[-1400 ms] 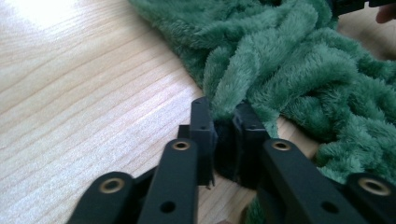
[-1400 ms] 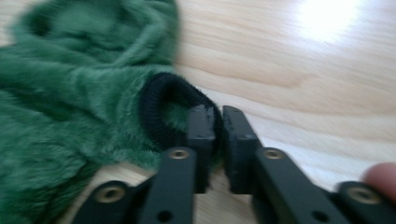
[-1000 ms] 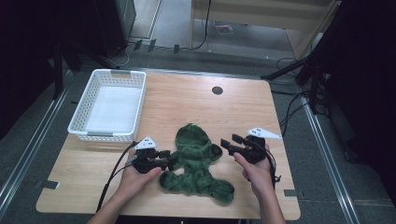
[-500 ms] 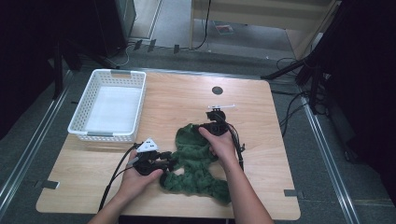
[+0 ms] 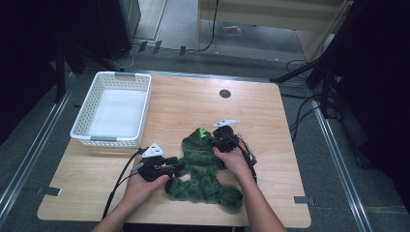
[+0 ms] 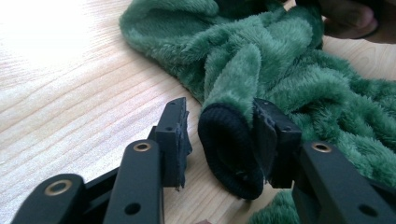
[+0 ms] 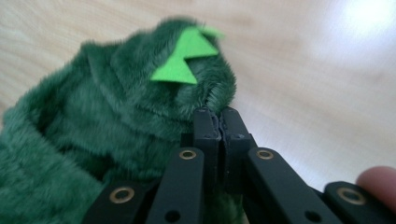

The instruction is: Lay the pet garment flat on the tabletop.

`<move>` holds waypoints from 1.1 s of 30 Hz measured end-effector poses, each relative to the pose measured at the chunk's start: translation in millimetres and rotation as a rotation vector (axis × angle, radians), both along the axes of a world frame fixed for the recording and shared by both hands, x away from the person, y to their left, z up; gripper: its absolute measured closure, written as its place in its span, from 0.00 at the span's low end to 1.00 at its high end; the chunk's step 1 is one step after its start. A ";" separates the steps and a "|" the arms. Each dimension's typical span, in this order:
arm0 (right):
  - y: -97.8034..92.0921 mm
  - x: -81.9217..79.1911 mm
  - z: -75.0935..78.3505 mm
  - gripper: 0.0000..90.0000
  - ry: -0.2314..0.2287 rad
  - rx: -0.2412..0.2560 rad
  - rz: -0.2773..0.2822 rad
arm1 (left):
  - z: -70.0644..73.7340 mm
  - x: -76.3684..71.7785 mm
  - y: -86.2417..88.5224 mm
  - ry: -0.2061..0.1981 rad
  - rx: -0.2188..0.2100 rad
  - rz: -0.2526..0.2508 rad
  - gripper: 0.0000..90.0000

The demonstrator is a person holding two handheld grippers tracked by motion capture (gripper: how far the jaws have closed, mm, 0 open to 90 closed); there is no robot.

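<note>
Fleece garment grabbed at one end, basket empty – early stage.
Green fleece garment (image 5: pixel 203 169) lies at table's 6 o'clock; right gripper (image 7: pixel 218 122) pinched on hood, left gripper (image 6: pixel 219 140) gaping around black cuff (image 6: pixel 229 156), white basket (image 5: pixel 82 133) at 10 o'clock.

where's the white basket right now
In the high view the white basket sits at the table's far left corner, apart from the green fleece garment and beyond the left gripper.
</note>
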State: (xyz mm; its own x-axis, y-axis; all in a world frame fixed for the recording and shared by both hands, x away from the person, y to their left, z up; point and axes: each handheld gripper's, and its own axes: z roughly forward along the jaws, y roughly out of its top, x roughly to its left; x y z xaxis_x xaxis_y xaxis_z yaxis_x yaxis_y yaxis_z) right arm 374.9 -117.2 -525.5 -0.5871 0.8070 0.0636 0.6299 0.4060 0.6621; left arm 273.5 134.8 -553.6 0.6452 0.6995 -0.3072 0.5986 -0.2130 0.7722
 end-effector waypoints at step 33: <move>-46.6 -45.1 7.0 0.83 -0.040 0.225 -0.050 | 31.2 83.8 -30.1 -0.024 0.028 0.246 0.50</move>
State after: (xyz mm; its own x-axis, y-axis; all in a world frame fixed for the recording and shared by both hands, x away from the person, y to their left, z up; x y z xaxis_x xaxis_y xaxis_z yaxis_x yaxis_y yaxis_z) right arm 329.8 -163.8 -518.6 -0.5528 0.8031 0.2225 0.6168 0.2148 0.7572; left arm 357.3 104.7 -522.4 0.4612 0.8447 -0.2716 0.6165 -0.0849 0.7828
